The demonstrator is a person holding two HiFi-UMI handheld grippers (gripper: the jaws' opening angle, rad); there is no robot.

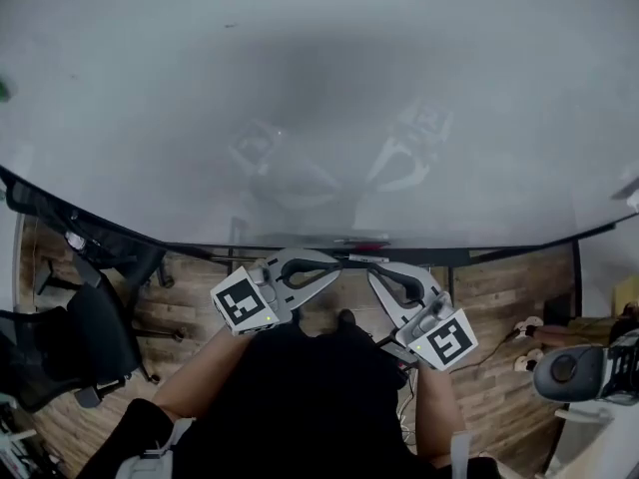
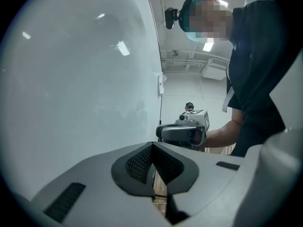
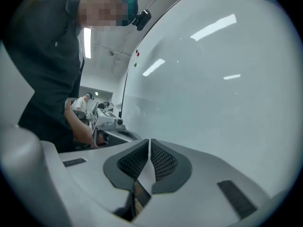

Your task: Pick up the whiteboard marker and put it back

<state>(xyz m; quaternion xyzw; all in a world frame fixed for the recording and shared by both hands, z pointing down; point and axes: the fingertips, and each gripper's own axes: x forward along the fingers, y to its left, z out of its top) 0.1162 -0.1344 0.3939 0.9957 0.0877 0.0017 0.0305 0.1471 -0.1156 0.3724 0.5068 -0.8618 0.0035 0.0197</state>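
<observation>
Left claw (image 2: 152,148) and right claw (image 3: 149,143) were both shut, nothing btwn the pads. The marker (image 1: 365,257), prob. the thin pale stick on the ledge (image 1: 250,251), lay just ahead of both tips. For a clean grab: open the right claw wide, come in level, pinch mid-barrel. The whiteboard (image 1: 319,98) stood right behind it, so little room to overshoot. A chair (image 1: 85,337) sat well off the left claw, no obstacle.

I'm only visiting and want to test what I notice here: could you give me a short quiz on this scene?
1. True or false: the left gripper holds a marker.
2. The jaws of the right gripper are: A) wide apart, B) together with nothing between them, C) clamped on a cloth.
3. What large surface stands in front of the person?
Key: 1 false, its jaws are together and empty. 2 B. 3 the whiteboard.
</observation>
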